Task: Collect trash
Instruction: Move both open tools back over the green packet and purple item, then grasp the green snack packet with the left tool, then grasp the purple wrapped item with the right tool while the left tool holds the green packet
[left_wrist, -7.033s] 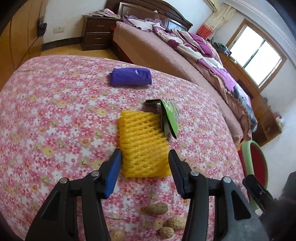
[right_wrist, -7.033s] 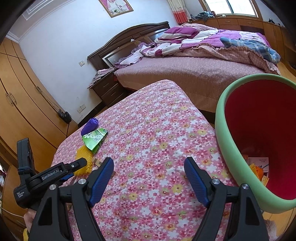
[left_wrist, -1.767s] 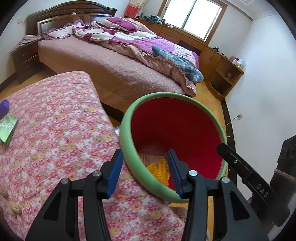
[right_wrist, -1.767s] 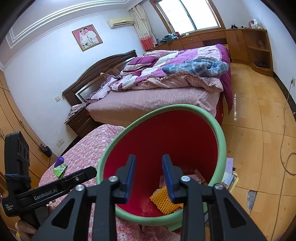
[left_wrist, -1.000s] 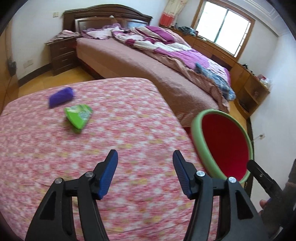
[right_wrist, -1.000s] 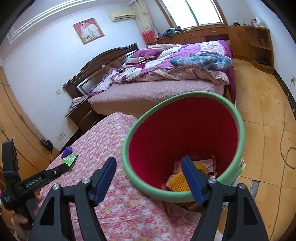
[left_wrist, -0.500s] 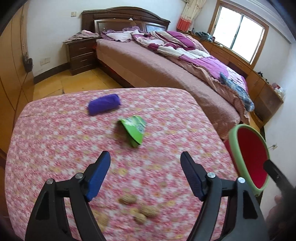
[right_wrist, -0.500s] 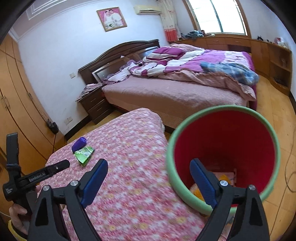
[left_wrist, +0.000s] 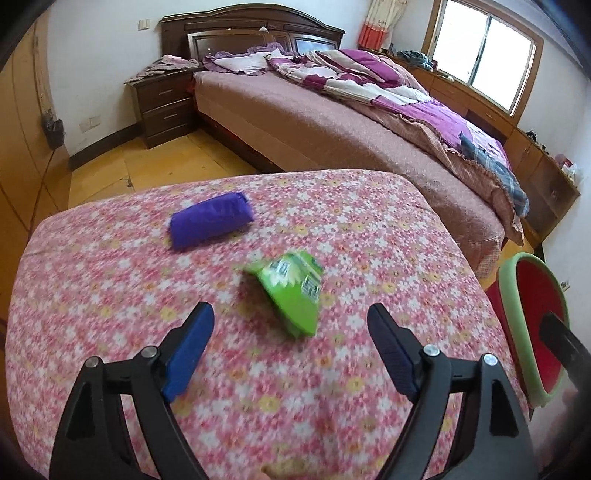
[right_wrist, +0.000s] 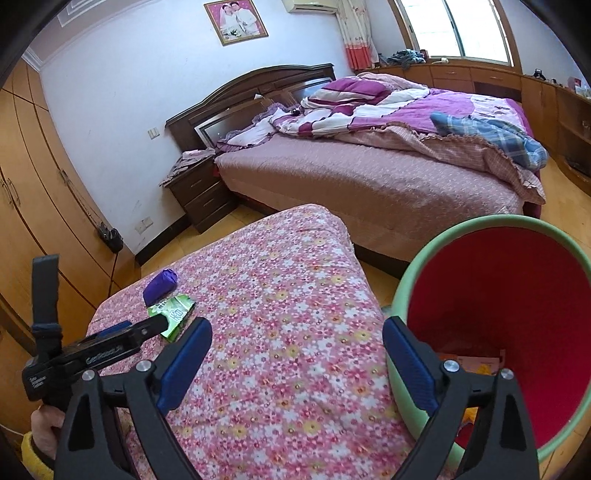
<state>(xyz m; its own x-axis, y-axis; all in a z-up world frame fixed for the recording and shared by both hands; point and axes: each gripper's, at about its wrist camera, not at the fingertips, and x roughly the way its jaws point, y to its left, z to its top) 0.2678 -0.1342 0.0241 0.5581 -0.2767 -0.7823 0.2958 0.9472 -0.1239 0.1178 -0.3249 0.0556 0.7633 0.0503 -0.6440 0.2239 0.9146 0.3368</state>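
A crumpled green snack packet (left_wrist: 291, 291) lies on the pink floral tablecloth (left_wrist: 110, 295). My left gripper (left_wrist: 290, 309) hovers just short of it, its jaws opening, with nothing between the blue pads. Behind the packet lies a purple bundle (left_wrist: 210, 221). My right gripper (right_wrist: 297, 325) hangs over the table's right edge beside the green-rimmed red bin (right_wrist: 406, 288), its jaws opening and empty. The right wrist view also shows the packet (right_wrist: 171, 312), the purple bundle (right_wrist: 160, 286) and one black finger (right_wrist: 140, 330) of the left gripper. Yellow and orange trash (right_wrist: 480, 365) lies at the bin's bottom.
The bin (left_wrist: 509, 295) stands on the floor off the table's right side. Beyond the table are a large bed (left_wrist: 332, 122), a dark nightstand (left_wrist: 162, 103) and wooden wardrobes (right_wrist: 33, 206) on the left. A hand with a yellow cuff (right_wrist: 40, 424) holds the left tool.
The yellow foam net went from the table into the bin. Both grippers have swung from the bin back over the table, the left toward the green packet, and both jaws have widened.
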